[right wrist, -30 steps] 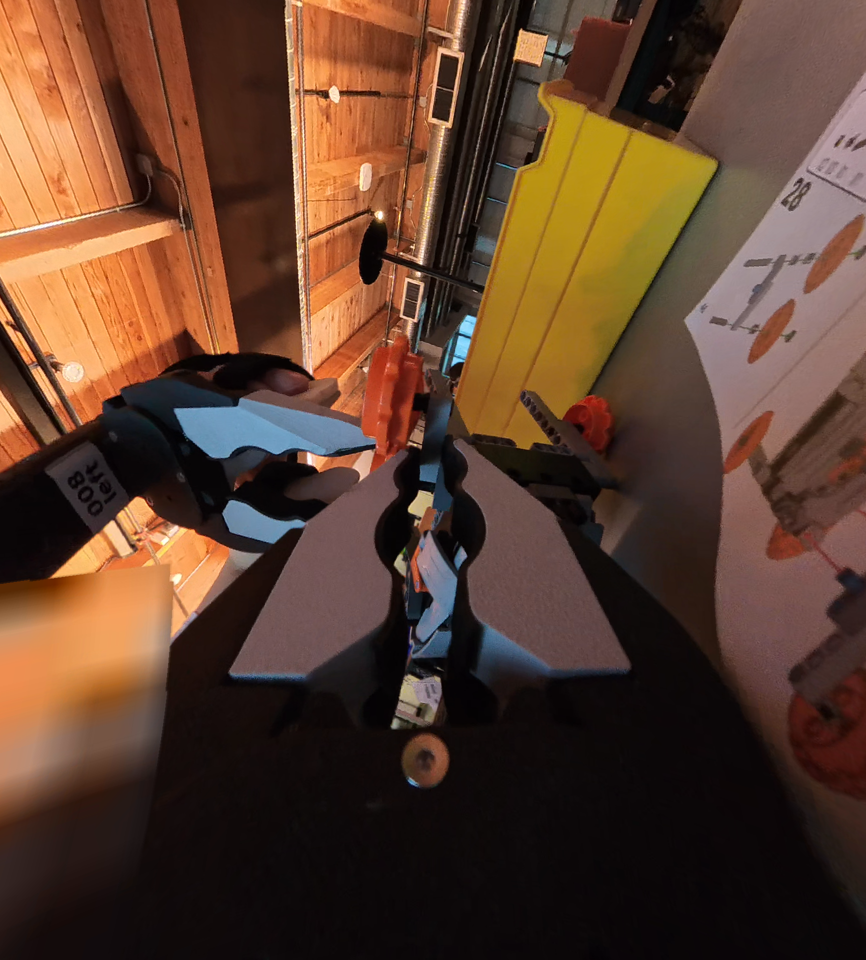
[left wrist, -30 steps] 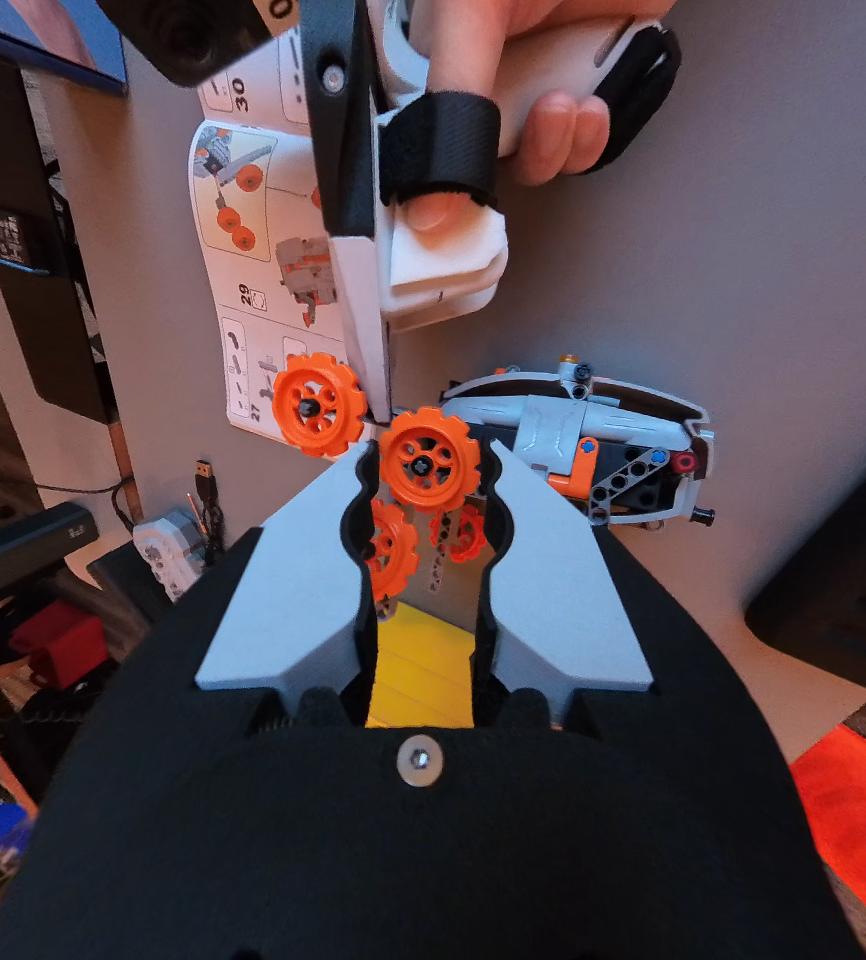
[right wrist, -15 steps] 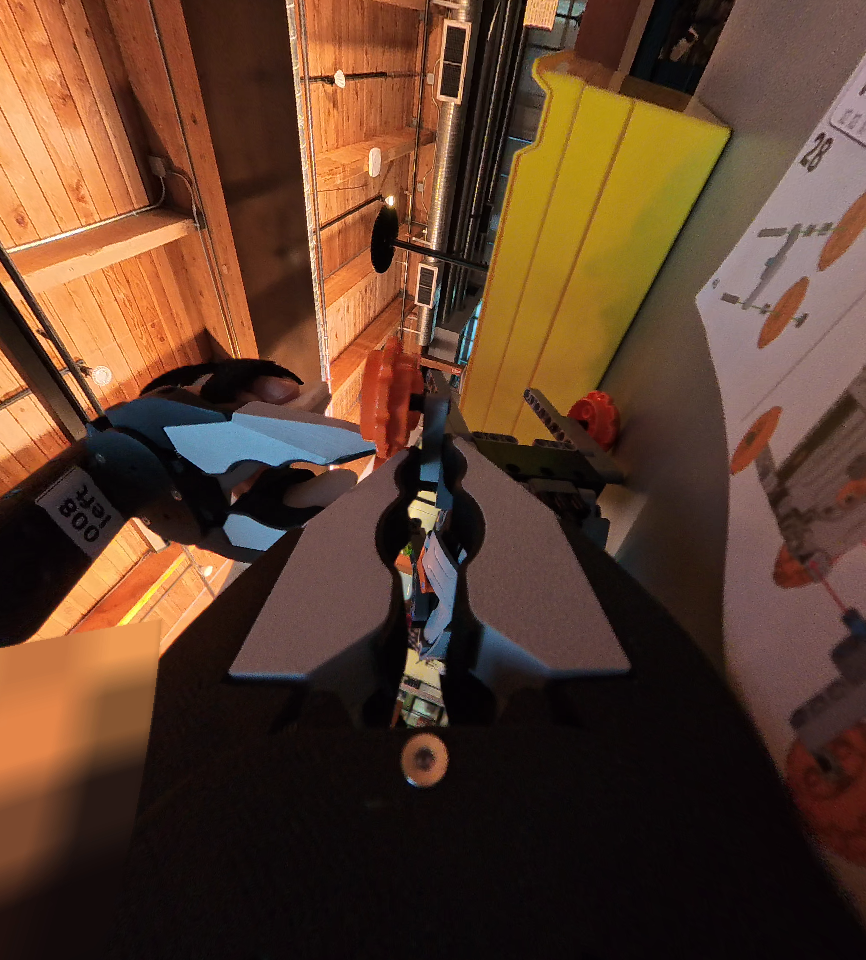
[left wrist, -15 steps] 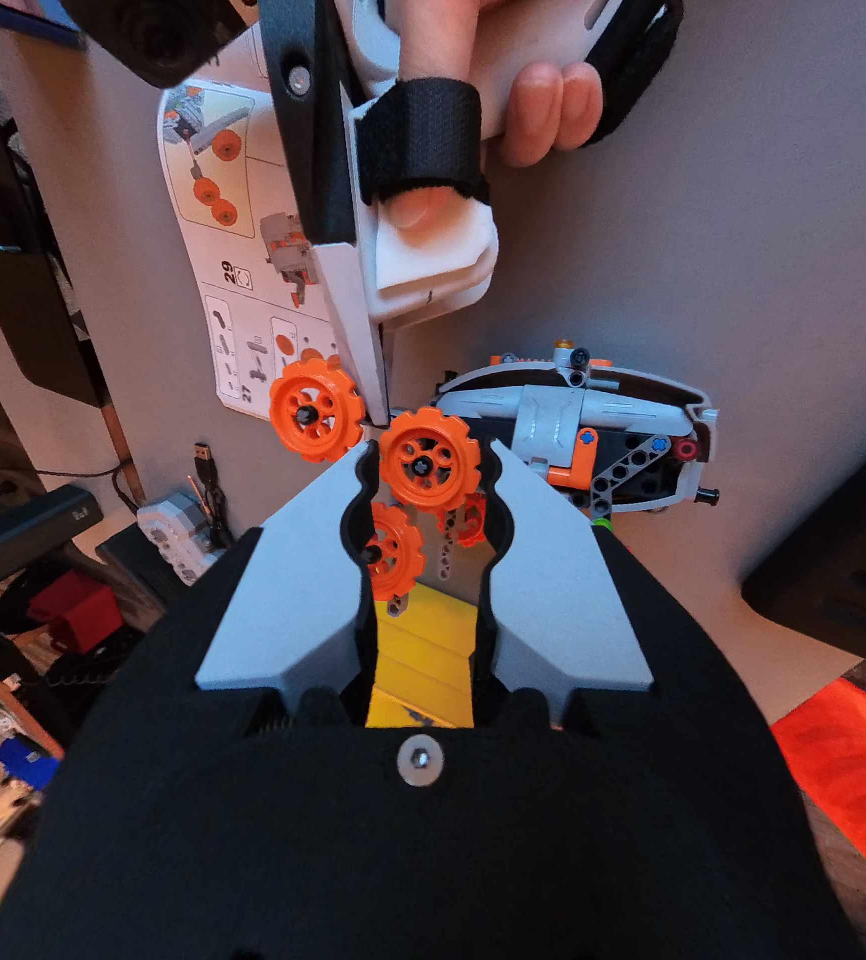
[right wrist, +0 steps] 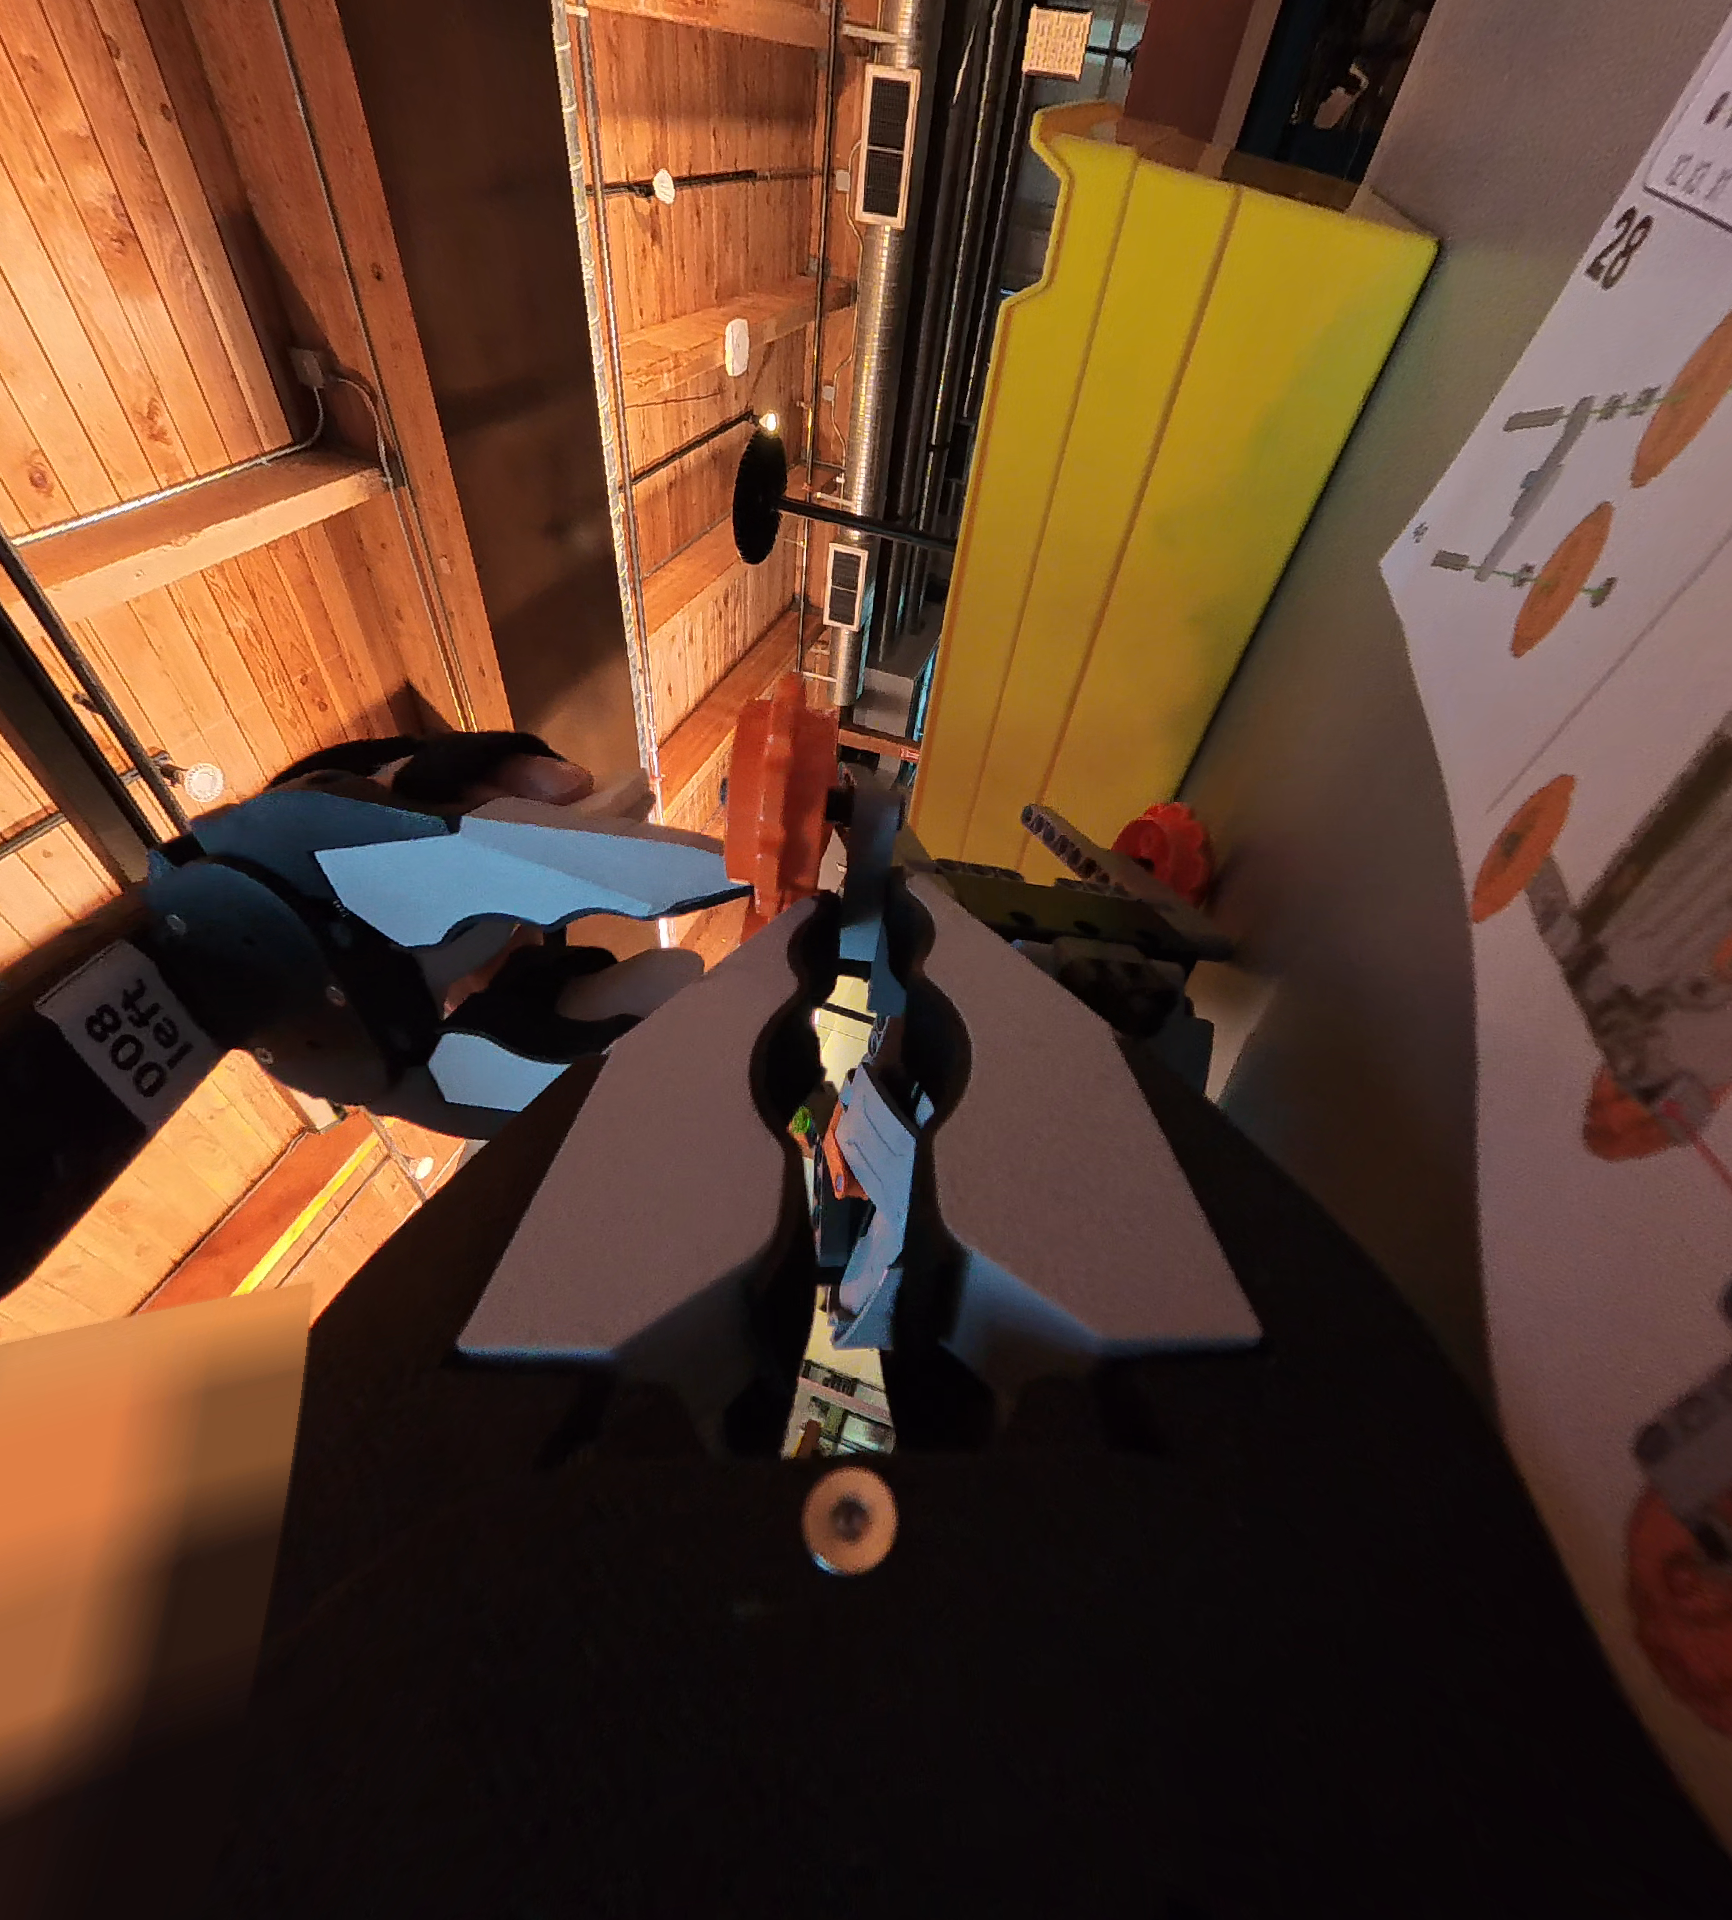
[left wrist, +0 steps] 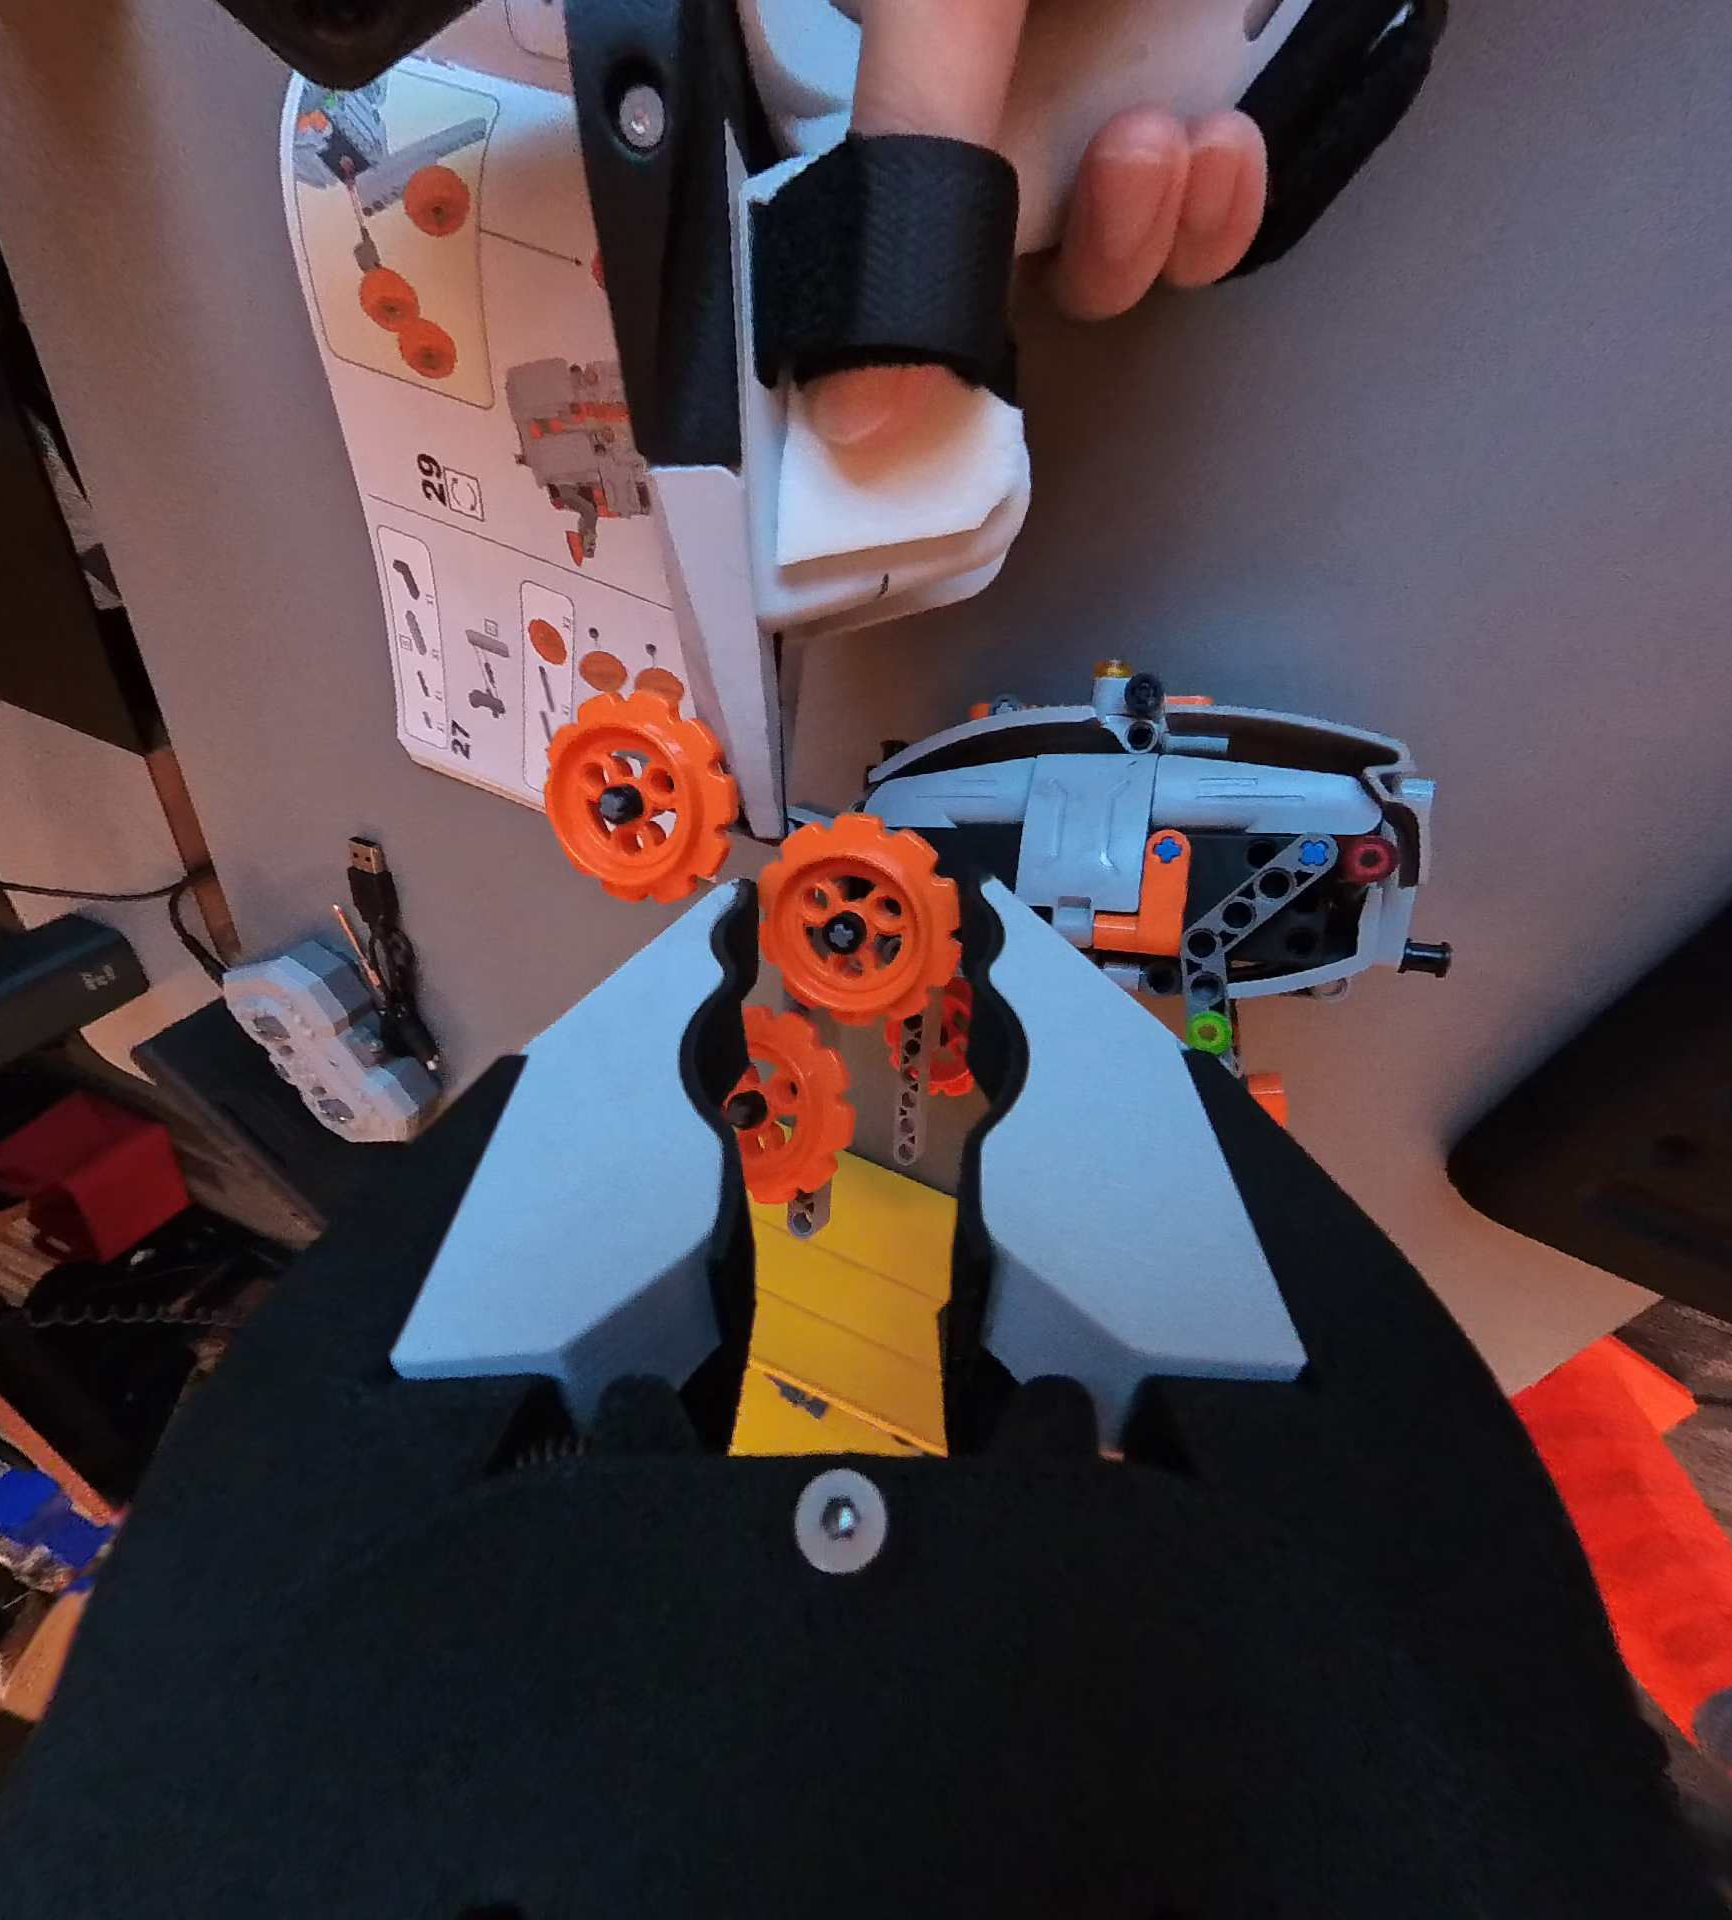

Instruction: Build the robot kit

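The orange toothed wheel [left wrist: 857, 920] sits pinched between the tips of the left gripper [left wrist: 857, 914], whose grey fingers [left wrist: 592, 1174] press on its rim from either side. It belongs to a brick-built model [left wrist: 1174, 852] of grey, black and orange parts, held off the grey table [left wrist: 1464, 468]. A second orange wheel [left wrist: 638, 795] lies just up and to the left of the held one, a third [left wrist: 789, 1107] shows in the gap between the fingers, and a fourth [left wrist: 940, 1034] peeps out beside a thin grey beam (only part of it is seen). The right gripper [right wrist: 867, 914] comes in from the far side, its fingers closed on a dark grey part of the model; in the left wrist view a hand [left wrist: 1038, 156] grips its white handle under a black strap. An open instruction booklet [left wrist: 467, 488] lies flat on the table behind the wheels. A yellow box [right wrist: 1153, 499] stands on the table just past the model. Off the table's edge lie a grey remote-like unit [left wrist: 332, 1034] with a cable, and a red object [left wrist: 93, 1184] lower down
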Available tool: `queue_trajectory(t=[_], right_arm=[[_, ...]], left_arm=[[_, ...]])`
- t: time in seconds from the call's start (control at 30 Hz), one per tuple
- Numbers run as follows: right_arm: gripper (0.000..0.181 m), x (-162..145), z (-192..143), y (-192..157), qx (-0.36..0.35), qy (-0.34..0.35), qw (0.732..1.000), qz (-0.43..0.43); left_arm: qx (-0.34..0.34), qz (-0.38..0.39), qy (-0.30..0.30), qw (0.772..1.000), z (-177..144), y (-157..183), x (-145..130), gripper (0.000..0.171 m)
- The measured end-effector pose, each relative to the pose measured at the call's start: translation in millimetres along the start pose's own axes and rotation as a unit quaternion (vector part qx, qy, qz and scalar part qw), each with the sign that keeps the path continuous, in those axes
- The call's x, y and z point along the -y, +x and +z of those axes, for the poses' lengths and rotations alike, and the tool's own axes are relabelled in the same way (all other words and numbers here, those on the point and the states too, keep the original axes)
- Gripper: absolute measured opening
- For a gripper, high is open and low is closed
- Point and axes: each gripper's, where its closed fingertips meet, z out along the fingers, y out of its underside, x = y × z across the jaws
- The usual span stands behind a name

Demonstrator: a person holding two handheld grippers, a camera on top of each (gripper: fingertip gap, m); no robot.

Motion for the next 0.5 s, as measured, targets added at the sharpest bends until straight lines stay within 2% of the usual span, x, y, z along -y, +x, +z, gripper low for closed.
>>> queue_trajectory(t=[0.13,0.23,0.27,0.3,0.4,0.5], right_arm=[[0.008,4,-1,-3,0.012,0.009,1.0,0.006],[0.008,8,-2,-8,0.027,0.02,0.999,0.012],[0.008,10,-3,-10,0.035,0.027,0.999,0.018],[0.008,11,-3,-11,0.038,0.028,0.999,0.023],[0.007,8,-2,-10,0.039,0.011,0.999,0.023],[0.008,3,1,-9,0.037,-0.004,0.999,0.016]], left_arm=[[0.009,-0.018,0.01,1.0,-1,-3,2,0.04],[0.019,-0.089,0.03,0.995,-8,-7,1,0.073],[0.032,-0.126,0.04,0.991,-14,-9,0,0.079],[0.052,-0.169,0.057,0.983,-22,-12,-2,0.077],[0.116,-0.314,0.121,0.935,-48,-9,-14,0.071],[0.099,-0.445,0.164,0.875,-43,29,-20,0.076]])
